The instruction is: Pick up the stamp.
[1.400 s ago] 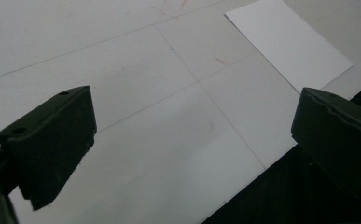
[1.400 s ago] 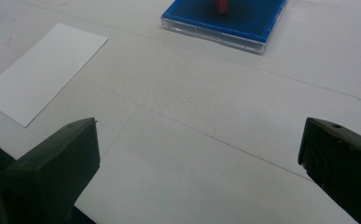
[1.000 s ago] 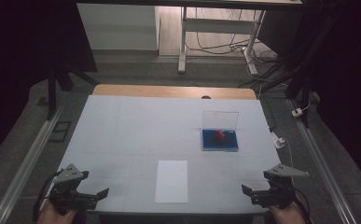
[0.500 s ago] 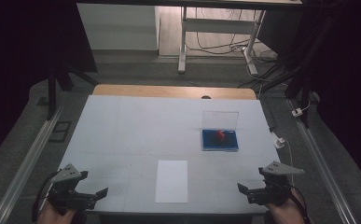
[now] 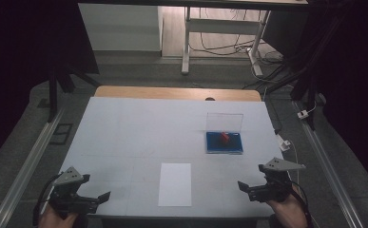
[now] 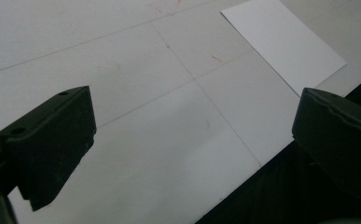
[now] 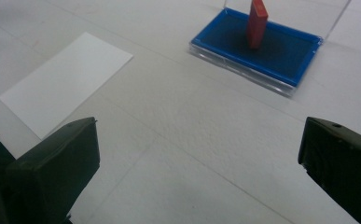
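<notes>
Grippers are seen lower and nearer the table's front edge than a second ago; the right gripper (image 5: pixel 251 190) has been drawn back and slightly inward, the left gripper (image 5: pixel 96 200) hardly shifted. Both are held low at the near corners of the table (image 5: pixel 124 137), jaws spread wide with nothing between them, each pointing inward toward the white paper sheet (image 5: pixel 175 184). Hands are seen behind them at the bottom edge. The sheet is laid flat near the front edge, midway between the grippers, long axis running front to back. Beyond the sheet and to its right, a blue tray (image 5: pixel 224 142) is set flat, long axis across the table, a clear lid (image 5: pixel 224 122) raised at its far side. A small red block (image 7: pixel 256 23) is stood upright on the tray.
</notes>
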Demonstrator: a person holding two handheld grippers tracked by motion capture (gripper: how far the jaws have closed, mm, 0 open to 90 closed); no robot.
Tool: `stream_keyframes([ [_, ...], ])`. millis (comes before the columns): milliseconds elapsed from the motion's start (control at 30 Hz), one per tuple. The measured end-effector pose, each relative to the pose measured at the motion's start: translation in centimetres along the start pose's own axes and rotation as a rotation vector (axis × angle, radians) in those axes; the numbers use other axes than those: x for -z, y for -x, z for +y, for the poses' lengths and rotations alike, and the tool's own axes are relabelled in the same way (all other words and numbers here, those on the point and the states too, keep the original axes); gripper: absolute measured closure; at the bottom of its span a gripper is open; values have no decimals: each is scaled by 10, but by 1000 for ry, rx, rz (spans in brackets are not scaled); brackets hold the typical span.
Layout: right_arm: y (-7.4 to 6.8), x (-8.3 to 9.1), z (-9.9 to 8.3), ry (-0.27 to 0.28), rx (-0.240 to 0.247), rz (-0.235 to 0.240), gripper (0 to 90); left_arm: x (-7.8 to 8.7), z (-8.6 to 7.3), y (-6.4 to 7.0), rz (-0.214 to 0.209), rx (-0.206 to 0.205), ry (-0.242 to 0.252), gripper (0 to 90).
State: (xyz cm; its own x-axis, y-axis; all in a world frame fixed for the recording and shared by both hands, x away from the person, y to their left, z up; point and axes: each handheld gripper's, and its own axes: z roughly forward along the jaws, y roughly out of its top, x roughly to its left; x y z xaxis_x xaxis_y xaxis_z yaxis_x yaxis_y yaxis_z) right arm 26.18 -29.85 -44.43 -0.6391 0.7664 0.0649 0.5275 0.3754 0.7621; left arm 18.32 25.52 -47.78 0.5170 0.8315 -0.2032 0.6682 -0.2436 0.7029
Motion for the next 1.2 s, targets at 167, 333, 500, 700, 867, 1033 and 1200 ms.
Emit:
stream_keyframes([
  [167,2,-9,11,1,25,8,0,0,0,0,-5,0,-2,1],
  [333,5,-19,15,15,45,-19,0,0,0,-1,-11,3,-5,0],
  [500,8,-23,19,18,13,-17,0,0,1,-2,-14,6,-6,0],
  [700,12,-38,30,-7,25,-6,0,-1,1,-1,-12,-5,-6,1],
  [867,16,-47,37,-19,27,-6,0,-1,1,-1,-13,-4,-7,1],
  [1033,21,-57,46,-22,13,-19,0,-1,1,0,-12,-10,-9,2],
  [1200,26,-70,56,-34,-1,-20,0,-1,1,-1,-12,-10,-7,1],
])
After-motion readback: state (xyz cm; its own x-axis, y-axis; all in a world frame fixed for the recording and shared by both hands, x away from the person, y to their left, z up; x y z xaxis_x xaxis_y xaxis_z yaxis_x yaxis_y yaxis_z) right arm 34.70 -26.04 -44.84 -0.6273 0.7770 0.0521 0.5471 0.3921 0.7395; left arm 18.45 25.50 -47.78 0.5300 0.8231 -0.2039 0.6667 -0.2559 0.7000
